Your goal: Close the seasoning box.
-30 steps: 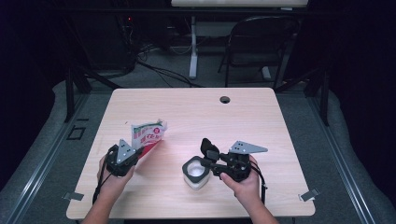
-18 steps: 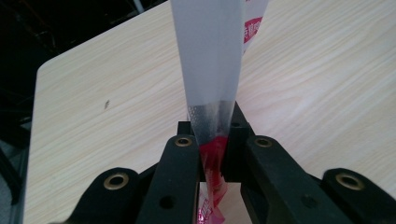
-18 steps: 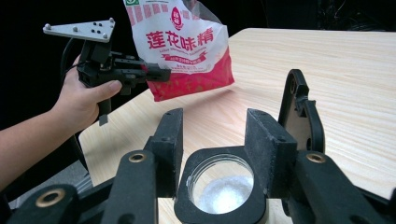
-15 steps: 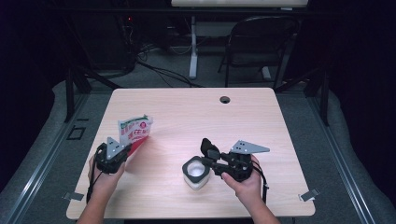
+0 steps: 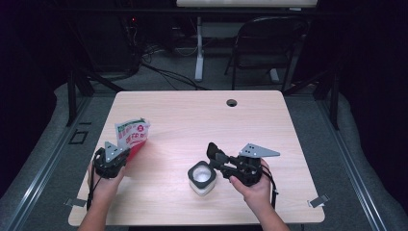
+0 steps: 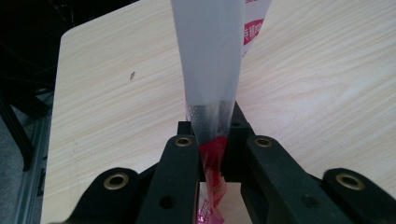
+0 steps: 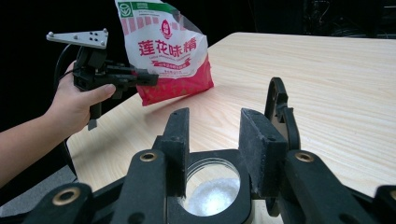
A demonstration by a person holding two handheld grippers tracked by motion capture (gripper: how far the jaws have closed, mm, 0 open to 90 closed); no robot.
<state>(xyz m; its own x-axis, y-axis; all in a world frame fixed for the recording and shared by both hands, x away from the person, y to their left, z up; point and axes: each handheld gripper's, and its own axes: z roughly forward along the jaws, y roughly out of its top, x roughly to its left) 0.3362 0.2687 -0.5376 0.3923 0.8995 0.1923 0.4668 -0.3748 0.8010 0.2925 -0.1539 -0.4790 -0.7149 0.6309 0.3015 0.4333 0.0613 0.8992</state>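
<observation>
Hand-held gripper work sits on a pale wooden table (image 5: 288,125). At its left edge, the left hand-held gripper (image 5: 126,155) pinches a red-and-white seasoning bag (image 5: 133,136) by its lower edge, the bag upright. The right hand-held gripper (image 5: 211,155), jaws just closing, straddles an open white jar (image 5: 201,177) of white granules near the front edge; contact is unclear.

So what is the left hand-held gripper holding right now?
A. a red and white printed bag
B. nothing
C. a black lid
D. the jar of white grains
A: the left hand-held gripper is pinched shut on the edge of the red and white printed bag, well away from the jar.
</observation>
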